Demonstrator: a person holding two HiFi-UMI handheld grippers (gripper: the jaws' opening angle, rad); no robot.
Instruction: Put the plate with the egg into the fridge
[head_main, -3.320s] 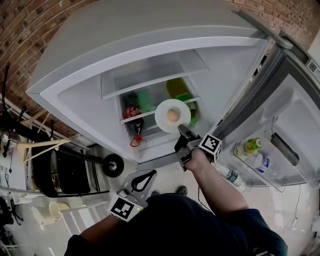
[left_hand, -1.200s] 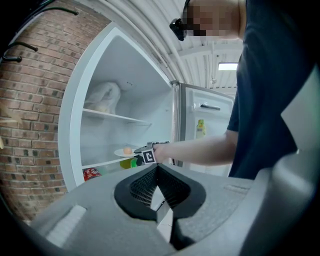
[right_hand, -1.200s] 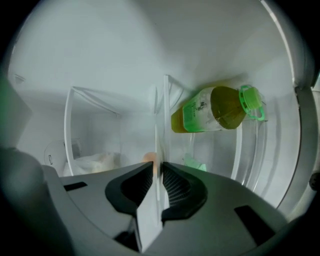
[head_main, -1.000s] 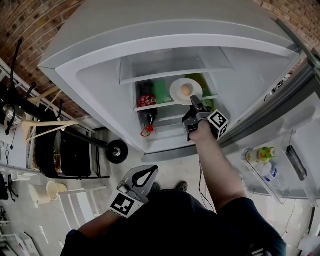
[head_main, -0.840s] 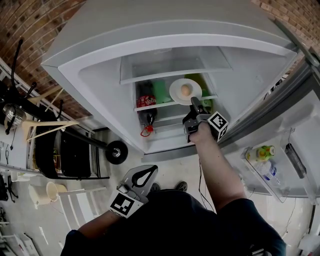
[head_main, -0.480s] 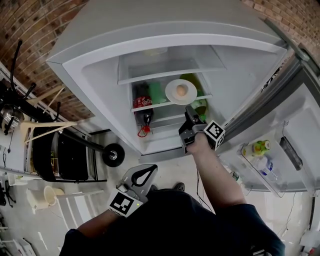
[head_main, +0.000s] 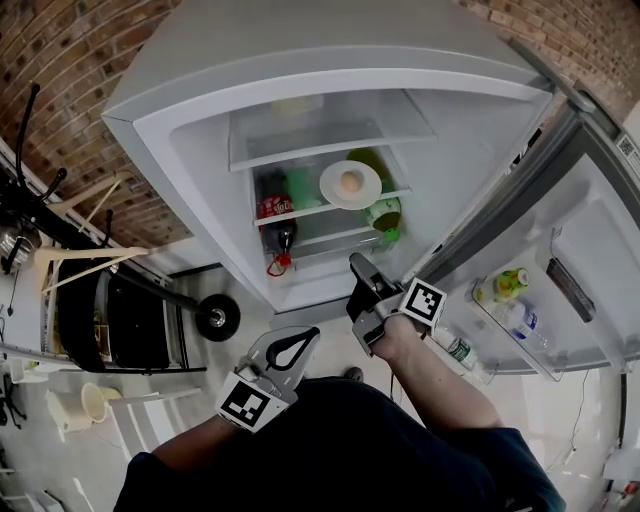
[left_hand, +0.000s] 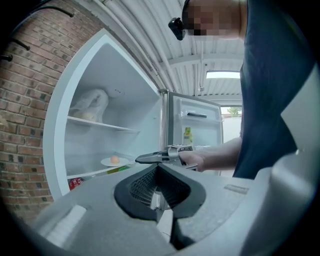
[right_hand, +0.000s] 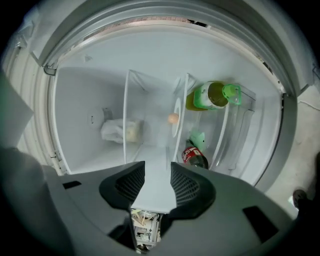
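A white plate (head_main: 350, 185) with a brown egg (head_main: 349, 182) rests on the middle glass shelf of the open fridge (head_main: 200, 170). My right gripper (head_main: 357, 265) hangs in front of the fridge, below and clear of the plate. Its jaws are closing slightly and have nothing between them. In the right gripper view the plate (right_hand: 178, 120) shows edge-on with the egg (right_hand: 173, 118) far ahead of the gripper (right_hand: 157, 172). My left gripper (head_main: 312, 332) is low by my body with its tips together and empty. From the left gripper view, plate (left_hand: 114, 162) and right gripper (left_hand: 142, 159) are visible.
A cola bottle (head_main: 275, 215) and a green bottle (head_main: 385, 215) lie on the shelf under the plate. A white bag (right_hand: 120, 131) sits on the upper shelf. The fridge door (head_main: 590, 260) stands open at the right with bottles (head_main: 505, 290) in its rack. A black cart (head_main: 110, 320) stands at the left.
The right gripper has left the plate's edge and pulled back out of the fridge toward my body. The plate stays on the shelf. The left gripper has barely moved.
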